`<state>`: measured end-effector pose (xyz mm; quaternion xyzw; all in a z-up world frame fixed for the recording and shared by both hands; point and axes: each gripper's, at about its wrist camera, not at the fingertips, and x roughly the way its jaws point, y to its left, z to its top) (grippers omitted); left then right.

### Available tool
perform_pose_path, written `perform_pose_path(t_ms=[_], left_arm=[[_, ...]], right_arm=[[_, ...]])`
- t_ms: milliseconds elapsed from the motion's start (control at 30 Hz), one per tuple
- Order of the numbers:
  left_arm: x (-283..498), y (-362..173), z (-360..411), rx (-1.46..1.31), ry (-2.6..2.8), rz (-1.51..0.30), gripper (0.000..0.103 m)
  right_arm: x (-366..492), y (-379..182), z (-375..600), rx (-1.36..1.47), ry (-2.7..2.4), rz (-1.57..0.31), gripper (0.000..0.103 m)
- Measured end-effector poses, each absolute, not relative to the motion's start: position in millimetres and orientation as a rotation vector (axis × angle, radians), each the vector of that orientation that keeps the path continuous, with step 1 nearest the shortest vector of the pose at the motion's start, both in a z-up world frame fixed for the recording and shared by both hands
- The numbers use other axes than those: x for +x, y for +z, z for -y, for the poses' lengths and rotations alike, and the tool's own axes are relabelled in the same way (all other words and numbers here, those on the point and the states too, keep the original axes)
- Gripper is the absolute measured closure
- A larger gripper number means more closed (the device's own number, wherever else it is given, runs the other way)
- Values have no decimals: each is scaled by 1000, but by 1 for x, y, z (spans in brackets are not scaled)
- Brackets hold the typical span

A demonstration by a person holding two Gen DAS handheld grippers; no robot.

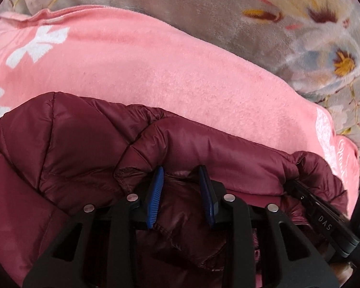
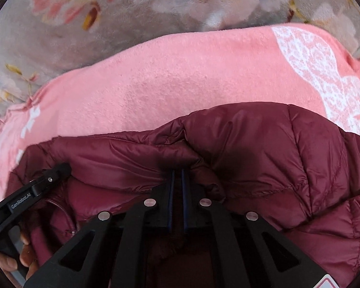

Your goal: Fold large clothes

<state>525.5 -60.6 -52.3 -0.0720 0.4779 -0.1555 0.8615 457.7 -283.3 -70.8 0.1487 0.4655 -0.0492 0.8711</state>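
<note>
A maroon puffer jacket [image 1: 72, 144] [image 2: 264, 148] lies on a pink fleece blanket [image 1: 156, 72] [image 2: 168, 84]. My left gripper [image 1: 181, 177] has its blue pads set a little apart, with a thick fold of the jacket's hemmed edge pressed between them. My right gripper [image 2: 177, 175] is shut, its pads nearly together on a thin pinch of the jacket's edge. Both point down at the cloth, side by side. The right gripper [image 1: 319, 204] shows at the right edge of the left wrist view. The left gripper [image 2: 57, 170] shows at the left of the right wrist view.
The pink blanket bears white bow and lace prints [image 1: 38, 43] [image 2: 312, 67]. Under it spreads a grey plush cover with flowers [image 1: 228, 12] [image 2: 84, 36]. A person's hand [image 2: 24, 256] grips the left tool's handle. A zipper [image 2: 67, 216] runs along the jacket.
</note>
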Motion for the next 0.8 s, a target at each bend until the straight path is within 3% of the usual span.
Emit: perform_pose_path(t_ms=[800], left_arm=[[524, -58, 79, -44, -265, -963, 73]], right_arm=[[471, -75, 269, 295, -116, -957, 102]])
